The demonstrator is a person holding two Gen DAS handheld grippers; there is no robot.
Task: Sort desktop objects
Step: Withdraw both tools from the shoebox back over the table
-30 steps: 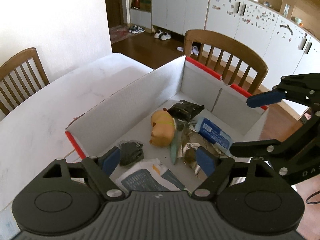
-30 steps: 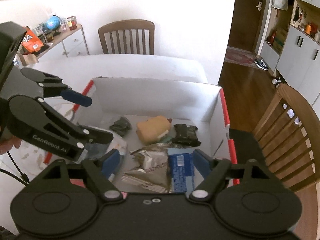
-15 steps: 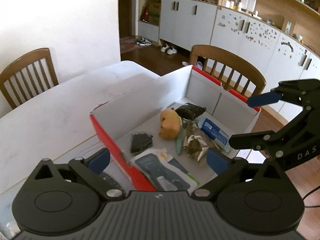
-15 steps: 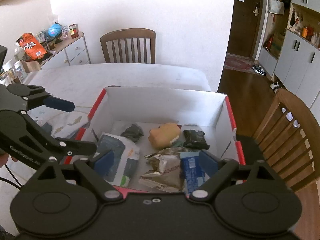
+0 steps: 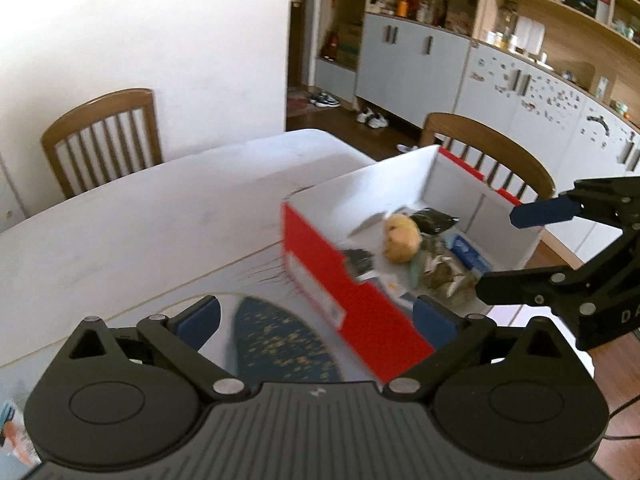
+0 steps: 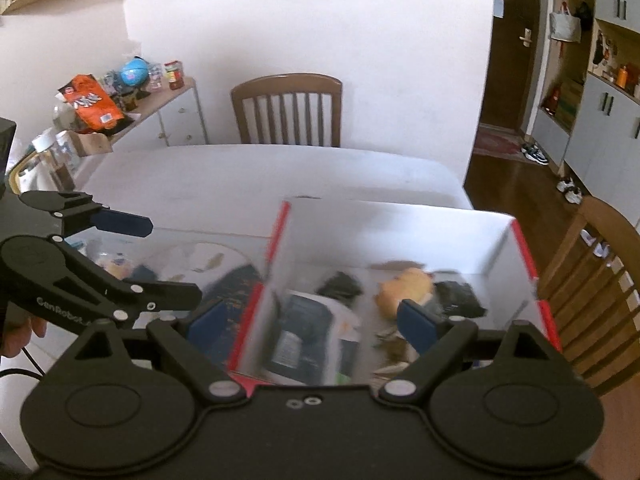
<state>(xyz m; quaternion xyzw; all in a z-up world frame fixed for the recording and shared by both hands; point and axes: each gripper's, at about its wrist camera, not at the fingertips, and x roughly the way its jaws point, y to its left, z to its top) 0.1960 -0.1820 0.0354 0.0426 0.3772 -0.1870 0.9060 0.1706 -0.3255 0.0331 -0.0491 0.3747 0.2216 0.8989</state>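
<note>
Left wrist view shows the left gripper (image 5: 316, 316) released and holding nothing, its blue pads spread wide; its jaws have just been opening, with nothing between them but the desk (image 5: 132, 232) below; under it lies a flat dark-blue patterned packet (image 5: 280, 344) on the desk, just outside the red-sided box (image 5: 332, 276). Right wrist view shows the right gripper (image 6: 310, 320) also released and empty, jaws having just been opening too, hanging over the near edge of the box, with the red wall below the gap between its pads; the left gripper stands to its left, apart from it.

Inside the box lie a yellow soft toy (image 5: 402, 232), a black pouch (image 5: 434, 220), a crumpled foil wrapper (image 5: 444, 276), a blue pack (image 5: 470, 254) and a white-and-grey bag (image 6: 316, 332), close together and partly overlapping.

Risks, as I judge them: both views are smeared by motion, so a quick descent could miss the flat packet and scrape the desk; a pad could catch the box's thin wall and shove or tip it; the two grippers work near each other and might collide; a slick flat packet may slip from the pads.
</note>
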